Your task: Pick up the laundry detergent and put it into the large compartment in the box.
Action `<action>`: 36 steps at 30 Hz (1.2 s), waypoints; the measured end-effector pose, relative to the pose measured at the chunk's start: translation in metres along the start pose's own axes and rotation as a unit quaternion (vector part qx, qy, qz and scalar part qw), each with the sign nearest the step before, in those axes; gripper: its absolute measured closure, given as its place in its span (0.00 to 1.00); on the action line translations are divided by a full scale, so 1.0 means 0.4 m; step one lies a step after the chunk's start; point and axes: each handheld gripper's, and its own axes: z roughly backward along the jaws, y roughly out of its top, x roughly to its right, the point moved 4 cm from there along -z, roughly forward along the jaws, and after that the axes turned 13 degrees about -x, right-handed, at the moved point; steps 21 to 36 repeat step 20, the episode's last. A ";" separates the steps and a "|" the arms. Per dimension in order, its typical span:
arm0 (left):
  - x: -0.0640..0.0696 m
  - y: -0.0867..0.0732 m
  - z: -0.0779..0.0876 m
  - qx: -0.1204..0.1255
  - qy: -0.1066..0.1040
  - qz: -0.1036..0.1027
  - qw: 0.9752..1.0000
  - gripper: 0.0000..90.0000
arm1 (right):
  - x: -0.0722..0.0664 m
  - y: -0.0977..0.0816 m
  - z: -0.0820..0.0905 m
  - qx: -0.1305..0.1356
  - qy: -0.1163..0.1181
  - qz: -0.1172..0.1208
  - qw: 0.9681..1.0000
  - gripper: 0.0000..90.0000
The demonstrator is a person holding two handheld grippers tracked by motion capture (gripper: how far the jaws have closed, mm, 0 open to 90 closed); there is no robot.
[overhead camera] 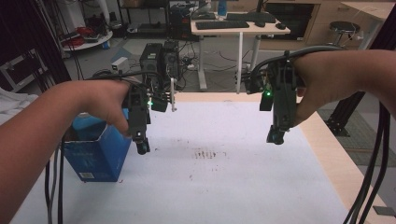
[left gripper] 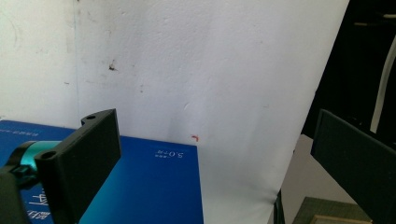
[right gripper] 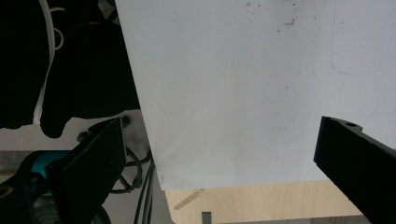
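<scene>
The white-covered surface (overhead camera: 224, 186) lies bare at its middle, so the left tool (overhead camera: 140, 140), jaws spread, hovers beside the open blue box (overhead camera: 95, 156), likely to grasp it, while the right tool (overhead camera: 275, 133), also spread, waits well apart.

Blue box (overhead camera: 95, 151), white lettering; white table cover (overhead camera: 224, 186), brown specks; black jaws.

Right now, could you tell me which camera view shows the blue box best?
The high view: the blue box stands whole on the white sheet, open at the top, beside the left gripper. The left gripper view catches one blue face close up. The right gripper view looks at the sheet's edge.
</scene>
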 end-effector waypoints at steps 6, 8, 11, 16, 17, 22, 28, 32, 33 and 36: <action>0.001 -0.004 0.000 -0.001 0.000 -0.001 1.000 0.02 | -0.001 0.000 0.001 0.001 0.000 0.000 1.000 0.02; 0.001 -0.003 0.001 -0.001 0.001 0.000 1.000 0.02 | 0.000 0.002 0.000 0.002 0.000 0.002 1.000 0.02; 0.002 -0.002 0.000 -0.002 0.000 0.001 1.000 0.02 | -0.001 0.002 0.000 0.003 0.001 0.002 1.000 0.02; 0.003 0.002 -0.001 -0.006 -0.001 -0.001 1.000 0.02 | -0.002 0.000 0.001 0.003 -0.002 -0.001 1.000 0.02; 0.004 0.002 -0.002 -0.005 0.001 -0.002 1.000 0.02 | -0.003 0.000 0.001 0.003 -0.002 0.001 1.000 0.02; 0.006 0.003 -0.001 -0.004 0.000 -0.001 1.000 0.02 | -0.005 -0.001 0.001 0.002 -0.003 0.002 1.000 0.02; 0.006 0.003 -0.001 -0.004 0.000 -0.001 1.000 0.02 | -0.005 -0.001 0.001 0.002 -0.003 0.002 1.000 0.02; 0.006 0.003 -0.001 -0.004 0.000 -0.001 1.000 0.02 | -0.005 -0.001 0.001 0.002 -0.003 0.002 1.000 0.02; 0.006 0.003 -0.001 -0.004 0.000 -0.001 1.000 0.02 | -0.005 -0.001 0.001 0.002 -0.003 0.002 1.000 0.02; 0.006 0.003 -0.001 -0.004 0.000 -0.001 1.000 0.02 | -0.005 -0.001 0.001 0.002 -0.003 0.002 1.000 0.02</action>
